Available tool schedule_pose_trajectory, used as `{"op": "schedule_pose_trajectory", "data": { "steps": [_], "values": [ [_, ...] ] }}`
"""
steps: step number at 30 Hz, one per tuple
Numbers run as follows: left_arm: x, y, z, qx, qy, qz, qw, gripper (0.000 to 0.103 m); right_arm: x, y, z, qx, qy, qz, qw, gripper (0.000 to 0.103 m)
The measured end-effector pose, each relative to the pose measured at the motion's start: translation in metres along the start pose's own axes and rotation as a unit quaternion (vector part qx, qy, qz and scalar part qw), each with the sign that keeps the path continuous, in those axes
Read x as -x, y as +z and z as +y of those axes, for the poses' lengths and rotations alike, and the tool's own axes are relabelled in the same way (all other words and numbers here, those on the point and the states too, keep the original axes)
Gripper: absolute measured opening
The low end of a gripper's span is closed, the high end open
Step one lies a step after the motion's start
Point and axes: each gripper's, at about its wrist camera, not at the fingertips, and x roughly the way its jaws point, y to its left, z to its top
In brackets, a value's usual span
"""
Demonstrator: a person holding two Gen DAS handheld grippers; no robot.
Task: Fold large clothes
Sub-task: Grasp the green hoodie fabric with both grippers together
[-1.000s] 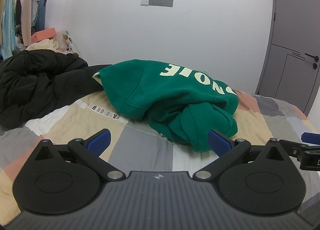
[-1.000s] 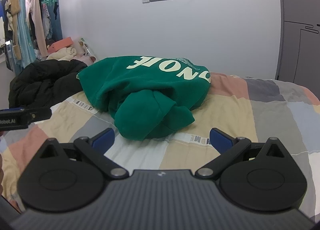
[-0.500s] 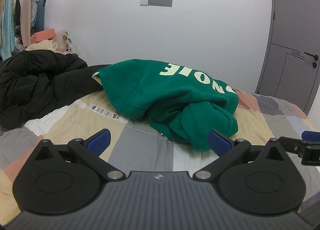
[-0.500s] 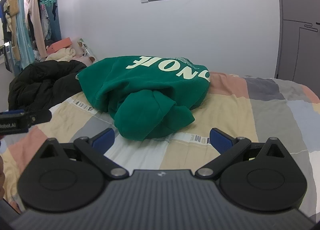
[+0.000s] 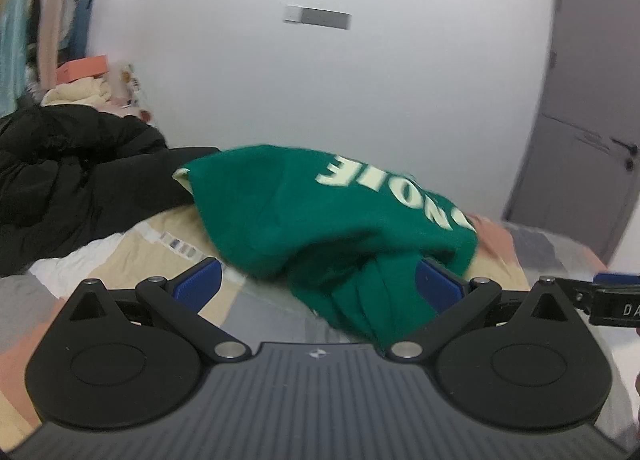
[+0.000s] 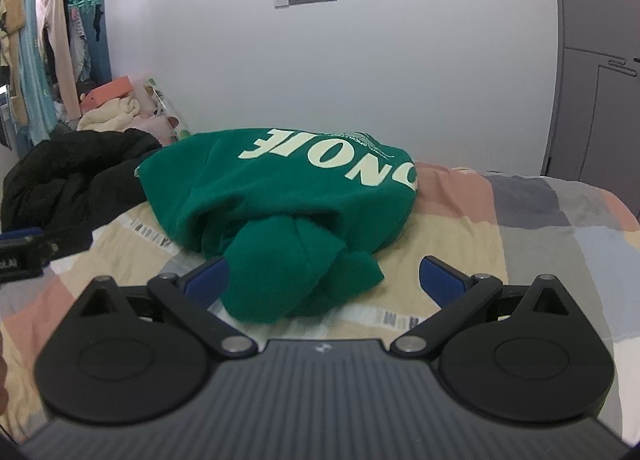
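A green sweatshirt (image 5: 320, 216) with cream letters lies in a crumpled heap on the patchwork bedcover (image 5: 132, 248); it also shows in the right wrist view (image 6: 288, 200). My left gripper (image 5: 318, 284) is open and empty, just short of the heap's near fold. My right gripper (image 6: 324, 280) is open and empty, its blue pads on either side of the heap's front lump (image 6: 296, 272) but nearer the camera. The right gripper's tip (image 5: 616, 300) shows at the left view's right edge, and the left gripper's tip (image 6: 20, 256) at the right view's left edge.
A black puffy jacket (image 5: 68, 180) lies on the bed to the left, behind it a pile of pale laundry (image 6: 112, 112) and hanging clothes (image 6: 52, 52). A white wall stands behind the bed and a grey door (image 5: 592, 120) to the right.
Both grippers have moved forward toward the green sweatshirt, which looms larger in both views. Their jaws have stayed open.
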Motion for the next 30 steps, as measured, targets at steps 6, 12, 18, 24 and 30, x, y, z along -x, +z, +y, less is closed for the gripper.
{"op": "schedule_pose_trajectory", "data": {
  "steps": [6, 12, 18, 24, 30],
  "values": [
    [-0.041, 0.031, 0.002, 0.002, 0.009, 0.001, 1.0, 0.103, -0.032, 0.056, 0.004, -0.028, 0.028, 0.004, 0.999, 0.103],
    [-0.102, 0.033, -0.004, 0.023, -0.022, 0.034, 0.9989, 0.103, -0.076, 0.064, -0.005, -0.071, 0.02, 0.011, 0.997, 0.103],
    [-0.162, -0.002, -0.011, 0.049, -0.093, 0.068, 0.9921, 0.103, -0.125, 0.031, -0.041, -0.123, 0.022, 0.042, 0.991, 0.103],
    [-0.219, -0.036, -0.018, 0.086, -0.149, 0.101, 0.9799, 0.103, -0.172, -0.019, -0.074, -0.208, 0.059, 0.081, 0.973, 0.103],
    [-0.256, -0.071, -0.01, 0.146, -0.169, 0.156, 0.9622, 0.082, -0.208, -0.036, -0.069, -0.249, 0.133, 0.108, 0.953, 0.103]
  ]
}}
